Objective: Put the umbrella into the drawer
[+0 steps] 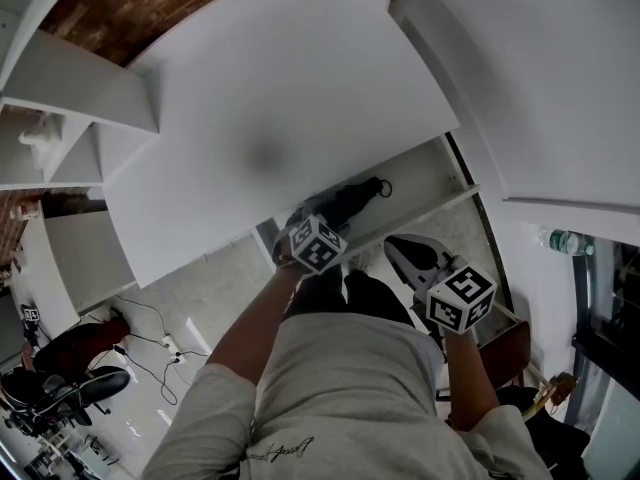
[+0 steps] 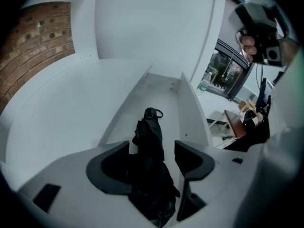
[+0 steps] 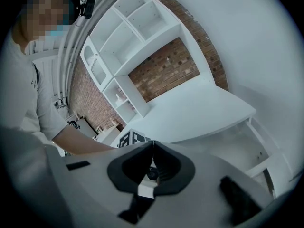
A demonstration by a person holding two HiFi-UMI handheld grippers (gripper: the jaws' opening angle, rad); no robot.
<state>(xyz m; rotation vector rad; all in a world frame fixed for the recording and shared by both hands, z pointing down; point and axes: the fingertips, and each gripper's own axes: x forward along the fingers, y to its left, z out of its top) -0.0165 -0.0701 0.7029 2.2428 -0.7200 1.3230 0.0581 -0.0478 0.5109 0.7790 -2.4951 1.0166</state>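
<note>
Drawer far end: bare floor past umbrella.
Drawer near end: umbrella lies along it.
Left: tabletop edge overhangs drawer.

Folded black umbrella lies lengthwise inside the open white drawer.

A: Which item is black?
B: The umbrella, centre of the left gripper view; the drawer around it is white.
A: And the patterned surfaces?
B: Black-and-white squares on the marker cube; red-brown courses on the brick wall, upper left.
</note>
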